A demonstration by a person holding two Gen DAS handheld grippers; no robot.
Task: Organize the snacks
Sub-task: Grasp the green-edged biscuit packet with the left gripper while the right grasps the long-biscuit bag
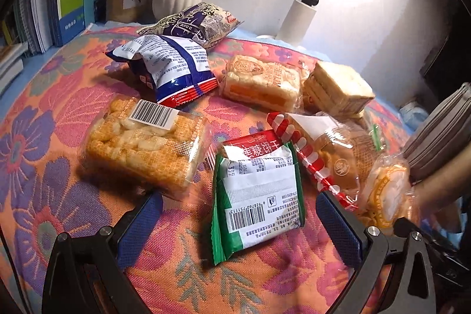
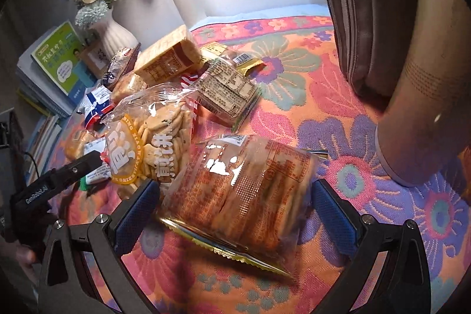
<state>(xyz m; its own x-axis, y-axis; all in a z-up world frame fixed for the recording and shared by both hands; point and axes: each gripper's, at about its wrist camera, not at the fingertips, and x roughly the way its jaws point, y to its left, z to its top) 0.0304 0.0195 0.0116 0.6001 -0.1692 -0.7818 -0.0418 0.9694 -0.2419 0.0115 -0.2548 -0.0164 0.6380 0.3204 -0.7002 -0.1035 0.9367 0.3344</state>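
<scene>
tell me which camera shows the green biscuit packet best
The left wrist view: the green biscuit packet lies whole, barcode up, between the open left gripper fingers. The right wrist view shows only a green sliver behind other bags.

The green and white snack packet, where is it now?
In the left wrist view, the green packet lies on the flowered cloth between the open left gripper fingers, right of the barcode-labelled cracker pack.

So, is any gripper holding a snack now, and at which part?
No. The left gripper is open around the green packet; the right gripper is open around the cracker pack.
</scene>
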